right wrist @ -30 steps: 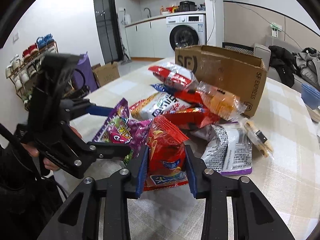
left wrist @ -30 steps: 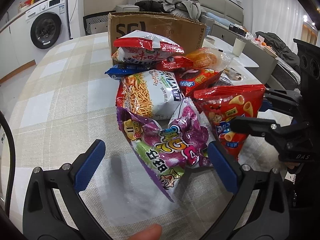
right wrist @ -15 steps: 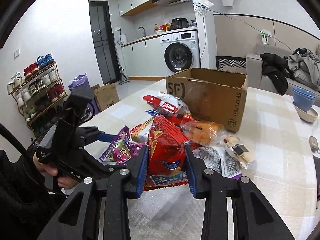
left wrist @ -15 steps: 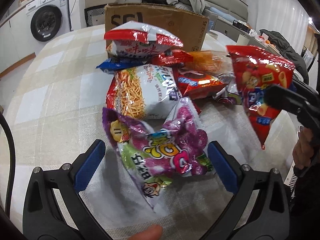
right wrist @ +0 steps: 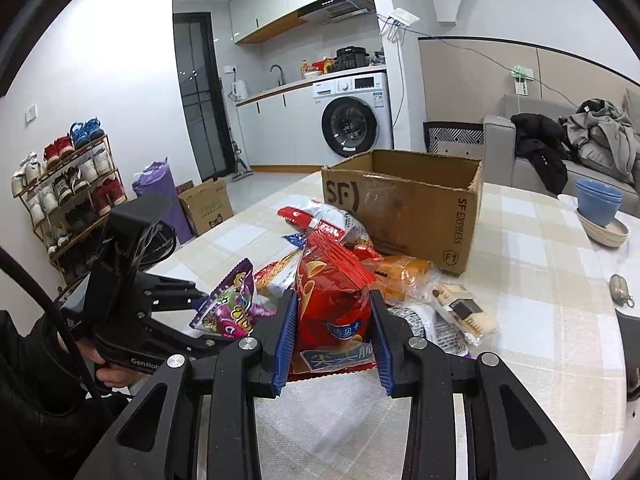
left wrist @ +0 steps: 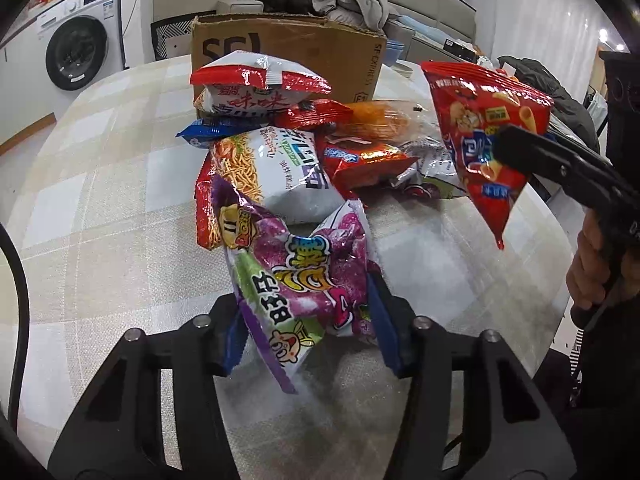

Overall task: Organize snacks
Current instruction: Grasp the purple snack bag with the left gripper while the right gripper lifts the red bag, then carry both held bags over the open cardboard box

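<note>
While the left gripper point(left wrist: 306, 320) has just closed its jaws on the purple snack bag point(left wrist: 296, 272), the right gripper point(right wrist: 332, 336) clamps the red snack bag point(right wrist: 332, 300) above the bench point(right wrist: 532, 312), the cardboard box point(right wrist: 404, 208) behind the pile.

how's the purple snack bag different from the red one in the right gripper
The purple snack bag is purple and green; the red snack bag is red with blue lettering. The purple bag sits low at the pile's edge, while the red bag hangs clear of the table. Shared: each is a crinkly packet clamped between jaws, purple in the left gripper, red in the right gripper.
</note>
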`<state>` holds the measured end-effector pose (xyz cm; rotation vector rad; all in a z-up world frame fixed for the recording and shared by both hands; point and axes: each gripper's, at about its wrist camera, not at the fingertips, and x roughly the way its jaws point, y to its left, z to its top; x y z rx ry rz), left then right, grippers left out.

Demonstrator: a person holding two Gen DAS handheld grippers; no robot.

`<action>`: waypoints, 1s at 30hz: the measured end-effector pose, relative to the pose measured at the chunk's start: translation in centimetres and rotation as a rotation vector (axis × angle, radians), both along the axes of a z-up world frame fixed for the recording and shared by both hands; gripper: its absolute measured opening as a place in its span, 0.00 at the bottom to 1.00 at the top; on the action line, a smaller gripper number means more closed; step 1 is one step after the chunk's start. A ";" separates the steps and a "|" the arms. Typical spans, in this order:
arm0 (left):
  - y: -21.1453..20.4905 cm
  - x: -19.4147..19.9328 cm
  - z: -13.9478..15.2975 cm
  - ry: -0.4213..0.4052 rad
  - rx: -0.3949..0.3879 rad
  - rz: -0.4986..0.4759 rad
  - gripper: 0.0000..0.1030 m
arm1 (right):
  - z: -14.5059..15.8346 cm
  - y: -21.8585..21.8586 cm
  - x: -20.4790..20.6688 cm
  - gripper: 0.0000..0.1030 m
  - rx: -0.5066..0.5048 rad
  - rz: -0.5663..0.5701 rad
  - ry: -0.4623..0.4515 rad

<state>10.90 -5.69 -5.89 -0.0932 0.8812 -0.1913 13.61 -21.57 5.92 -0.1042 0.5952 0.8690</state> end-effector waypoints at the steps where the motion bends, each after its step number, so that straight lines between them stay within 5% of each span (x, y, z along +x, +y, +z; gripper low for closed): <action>1: -0.1 -0.2 -0.1 -0.005 0.001 -0.002 0.45 | 0.0 -0.1 0.0 0.34 0.003 -0.004 -0.004; 15: 1.7 -3.5 1.6 -0.074 -0.055 -0.016 0.40 | 0.9 -1.6 0.1 0.34 0.059 -0.047 -0.033; 30: 5.0 -3.8 5.7 -0.204 -0.101 0.079 0.40 | 2.7 -3.0 1.1 0.34 0.132 -0.185 -0.076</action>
